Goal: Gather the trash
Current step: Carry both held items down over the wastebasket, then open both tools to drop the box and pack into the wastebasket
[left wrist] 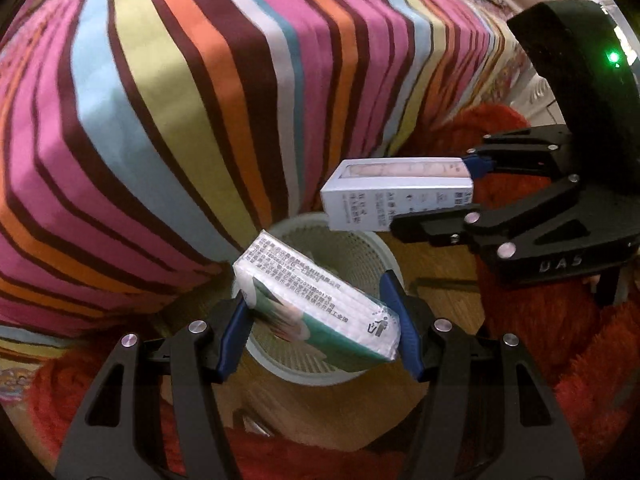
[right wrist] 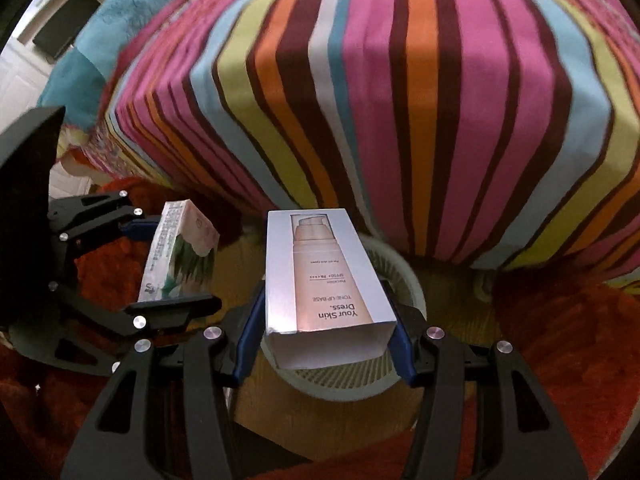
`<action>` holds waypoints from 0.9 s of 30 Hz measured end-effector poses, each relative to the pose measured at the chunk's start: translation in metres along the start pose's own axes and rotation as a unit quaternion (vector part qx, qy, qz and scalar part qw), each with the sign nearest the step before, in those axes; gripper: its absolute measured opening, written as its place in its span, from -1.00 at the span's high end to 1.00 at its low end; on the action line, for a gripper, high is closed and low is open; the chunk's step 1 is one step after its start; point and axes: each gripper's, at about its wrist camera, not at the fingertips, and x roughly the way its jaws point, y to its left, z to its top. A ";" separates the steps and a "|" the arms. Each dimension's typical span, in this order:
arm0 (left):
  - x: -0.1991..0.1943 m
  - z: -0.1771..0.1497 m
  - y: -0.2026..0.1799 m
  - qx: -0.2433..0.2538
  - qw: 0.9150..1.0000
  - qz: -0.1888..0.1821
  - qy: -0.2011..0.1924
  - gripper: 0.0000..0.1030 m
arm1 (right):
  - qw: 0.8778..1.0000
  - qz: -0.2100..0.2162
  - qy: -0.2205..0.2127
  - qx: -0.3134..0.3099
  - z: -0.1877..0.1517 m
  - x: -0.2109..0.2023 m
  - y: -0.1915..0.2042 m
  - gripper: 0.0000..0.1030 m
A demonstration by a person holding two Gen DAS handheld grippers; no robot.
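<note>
- The left tool (left wrist: 318,330) pinched a tissue pack (left wrist: 316,300) — bin pictogram printed on it — above the white basket (left wrist: 340,376).
- The right tool (right wrist: 322,334) pinched a box (right wrist: 326,280) reading "Your Skin Dress. TONE UP BASE".

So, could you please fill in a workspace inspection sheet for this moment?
Surface: wooden floor with red shaggy rug.
Job's things: white mesh wastebasket on the floor; green-and-white tissue pack and silver cosmetics carton, both held above it.
Clutter: nothing seen.
Grippers: left gripper shut on the pack; right gripper shut on the carton.
Cables: nothing seen.
Surroundings: striped multicoloured bedspread, teal fluffy blanket.
</note>
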 end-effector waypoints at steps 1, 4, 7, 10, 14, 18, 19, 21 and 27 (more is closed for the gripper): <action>0.005 0.000 0.001 -0.001 1.000 -0.005 0.013 -0.18 | 1.000 0.002 0.012 0.002 0.000 0.004 0.000 0.01; 0.023 -0.001 0.004 -0.006 0.998 -0.017 0.053 -0.18 | 0.998 0.011 0.054 0.019 0.001 0.022 -0.002 0.01; 0.044 0.001 0.011 -0.019 0.995 -0.029 0.098 -0.18 | 0.995 0.022 0.090 0.043 0.004 0.040 -0.006 0.01; 0.065 0.003 0.017 -0.030 0.989 -0.038 0.139 -0.18 | 0.990 0.029 0.122 0.065 0.003 0.057 -0.011 0.01; 0.092 0.002 0.021 -0.035 0.981 -0.046 0.186 -0.18 | 0.982 0.037 0.157 0.098 0.000 0.074 -0.020 0.01; 0.111 0.002 0.017 -0.029 0.975 -0.052 0.213 -0.18 | 0.975 0.043 0.179 0.123 0.000 0.086 -0.024 0.01; 0.113 0.003 0.015 -0.028 0.974 -0.051 0.217 -0.18 | 0.973 0.045 0.183 0.129 -0.001 0.088 -0.026 0.01; 0.119 0.005 0.016 -0.028 0.973 -0.053 0.224 -0.19 | 0.970 0.049 0.190 0.141 0.000 0.094 -0.031 0.01; 0.143 0.009 0.028 -0.054 0.966 -0.036 0.252 -0.51 | 0.960 0.059 0.212 0.176 0.003 0.108 -0.039 -0.20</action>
